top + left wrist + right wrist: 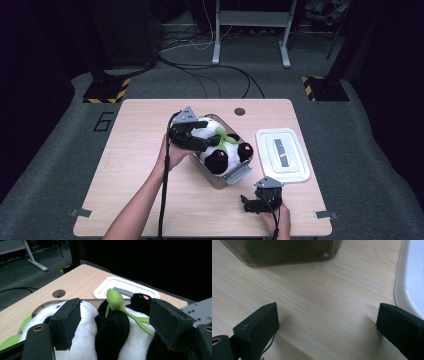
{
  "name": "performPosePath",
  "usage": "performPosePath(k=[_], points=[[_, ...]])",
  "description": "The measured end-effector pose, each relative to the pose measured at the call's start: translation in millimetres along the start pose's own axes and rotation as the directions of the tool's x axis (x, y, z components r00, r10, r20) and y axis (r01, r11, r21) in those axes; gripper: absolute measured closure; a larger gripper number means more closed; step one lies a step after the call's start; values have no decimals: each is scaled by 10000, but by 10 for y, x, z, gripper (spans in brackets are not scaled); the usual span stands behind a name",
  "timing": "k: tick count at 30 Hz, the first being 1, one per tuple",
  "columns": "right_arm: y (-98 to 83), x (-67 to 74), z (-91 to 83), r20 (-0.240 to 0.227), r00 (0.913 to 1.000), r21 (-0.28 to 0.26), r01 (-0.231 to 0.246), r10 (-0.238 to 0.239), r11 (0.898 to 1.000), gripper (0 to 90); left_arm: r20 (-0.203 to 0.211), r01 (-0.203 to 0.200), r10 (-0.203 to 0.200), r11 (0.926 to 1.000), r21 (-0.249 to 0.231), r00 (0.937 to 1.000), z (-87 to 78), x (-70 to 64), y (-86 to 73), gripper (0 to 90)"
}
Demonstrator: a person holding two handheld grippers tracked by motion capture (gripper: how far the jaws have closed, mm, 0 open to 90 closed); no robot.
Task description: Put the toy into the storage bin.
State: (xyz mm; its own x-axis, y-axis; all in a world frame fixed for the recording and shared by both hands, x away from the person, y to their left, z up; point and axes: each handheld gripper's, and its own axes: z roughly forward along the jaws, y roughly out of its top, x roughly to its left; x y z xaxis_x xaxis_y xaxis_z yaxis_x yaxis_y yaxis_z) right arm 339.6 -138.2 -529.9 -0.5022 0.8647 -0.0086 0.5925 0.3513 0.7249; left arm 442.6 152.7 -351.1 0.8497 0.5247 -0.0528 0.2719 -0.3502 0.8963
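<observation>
Your left claw (202, 136) sits over the panda toy (220, 147), which lies in the clear box (239, 172) near the middle of the bench (135, 150). In the left claw view its jaws stand apart on either side of the panda's white and black body (110, 335), one jaw at the white part, the other just beside the black part, pads not pressing; a green sprout (115, 300) rises between them. The white lid (282, 155) lies flat just right of the box. Your right claw (252, 204) rests low on the bench in front of the box, jaws wide apart with only bare wood between them
</observation>
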Motion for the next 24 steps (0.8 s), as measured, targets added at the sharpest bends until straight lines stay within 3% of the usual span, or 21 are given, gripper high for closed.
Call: performPosePath(k=[7,10,13,17,24], points=[[1,6,1,69,9999,-31,-109,109,9999,41,-67,243,-240,9975,660,9997,-1,-35,-192,227],[1,4,0,53,10000,-20,-80,80,10000,41,-276,346,-313,9909,1304,9991,106,-49,-338,248],[1,6,0,71,9999,-27,-104,105,9999,41,-329,560,-515,9868,1517,9981,147,-52,-401,264],[0,10,-1,83,9998,-24,-152,153,9999,42,-491,488,-403,9810,1877,9980,182,-81,-461,268],[0,10,0,83,9998,-25,-154,154,9999,42,-406,838,-808,9934,786,9959,-30,-78,-355,219]])
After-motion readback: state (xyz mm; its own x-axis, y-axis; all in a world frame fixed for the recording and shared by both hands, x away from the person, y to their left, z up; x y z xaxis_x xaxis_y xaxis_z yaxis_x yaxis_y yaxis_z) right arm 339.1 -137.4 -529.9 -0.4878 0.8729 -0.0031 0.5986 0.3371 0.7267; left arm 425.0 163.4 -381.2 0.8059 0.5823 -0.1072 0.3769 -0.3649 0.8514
